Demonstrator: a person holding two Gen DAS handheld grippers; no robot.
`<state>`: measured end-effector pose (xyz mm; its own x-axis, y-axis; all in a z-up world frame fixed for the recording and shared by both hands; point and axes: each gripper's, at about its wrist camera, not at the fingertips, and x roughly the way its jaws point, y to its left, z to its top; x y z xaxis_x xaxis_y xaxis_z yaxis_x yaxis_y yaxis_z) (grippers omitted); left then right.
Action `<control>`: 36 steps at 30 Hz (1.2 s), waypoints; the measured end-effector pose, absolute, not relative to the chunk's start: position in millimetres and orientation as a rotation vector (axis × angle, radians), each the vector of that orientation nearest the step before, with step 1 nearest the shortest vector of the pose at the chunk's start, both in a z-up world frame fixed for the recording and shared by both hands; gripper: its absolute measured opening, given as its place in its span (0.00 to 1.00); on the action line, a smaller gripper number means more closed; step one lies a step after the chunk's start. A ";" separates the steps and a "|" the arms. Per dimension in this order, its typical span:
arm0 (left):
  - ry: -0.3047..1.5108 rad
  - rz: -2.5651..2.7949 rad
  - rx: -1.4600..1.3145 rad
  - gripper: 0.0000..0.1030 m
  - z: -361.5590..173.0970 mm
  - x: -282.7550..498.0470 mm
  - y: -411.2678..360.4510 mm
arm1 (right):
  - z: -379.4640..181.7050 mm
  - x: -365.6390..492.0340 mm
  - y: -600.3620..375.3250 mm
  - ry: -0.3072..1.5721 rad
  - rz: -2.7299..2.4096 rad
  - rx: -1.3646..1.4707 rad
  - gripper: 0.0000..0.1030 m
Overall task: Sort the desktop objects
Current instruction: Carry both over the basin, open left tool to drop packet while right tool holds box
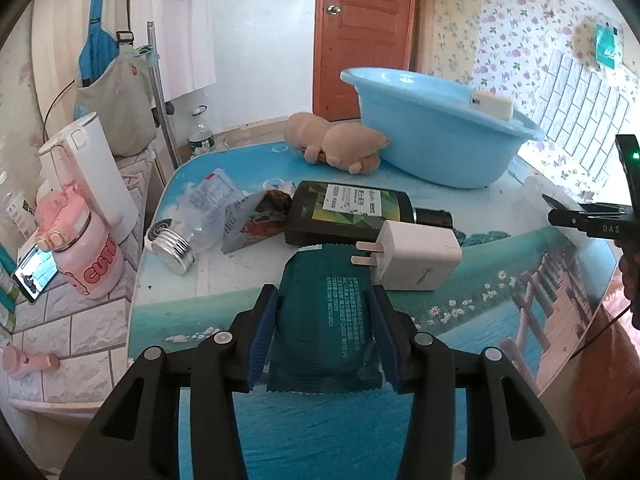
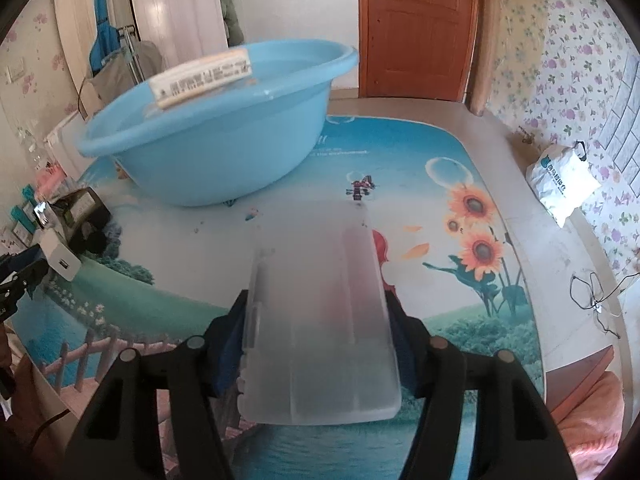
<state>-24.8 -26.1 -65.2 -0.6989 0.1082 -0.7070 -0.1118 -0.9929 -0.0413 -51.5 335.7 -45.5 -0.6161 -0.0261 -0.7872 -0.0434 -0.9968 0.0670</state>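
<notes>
A dark green sealed packet (image 1: 324, 312) lies flat on the picture-printed table (image 1: 500, 292). My left gripper (image 1: 323, 298) is shut on it, its blue pads (image 1: 262, 324) pressing the packet's two long sides. A white plug charger (image 1: 416, 256) touches the packet's far right corner. In the right wrist view my right gripper (image 2: 316, 292) is shut on a frosted translucent plastic box (image 2: 320, 320), which hides most of its fingers. The light blue basin (image 2: 208, 148) stands beyond, with a white carton (image 2: 200, 76) across its rim.
Behind the packet lie a dark bottle (image 1: 348, 212), a snack wrapper (image 1: 256, 220), a clear bottle with a metal cap (image 1: 188, 224) and a plush toy (image 1: 336, 144). A pink cup (image 1: 84, 252) and white kettle (image 1: 92, 176) stand off the table's left. A white bag (image 2: 560, 184) sits far right.
</notes>
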 end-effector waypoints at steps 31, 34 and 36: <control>0.082 2.808 -0.826 0.44 31.6 -30.7 19.9 | 35.5 -36.0 308.6 0.122 3.083 -1.013 0.59; 0.099 2.791 -0.807 0.44 35.7 -40.8 27.1 | 37.5 -44.1 304.1 0.110 3.102 -1.010 0.59; 0.109 2.777 -0.790 0.44 38.8 -49.4 34.4 | 37.8 -50.1 303.0 0.106 3.111 -1.007 0.59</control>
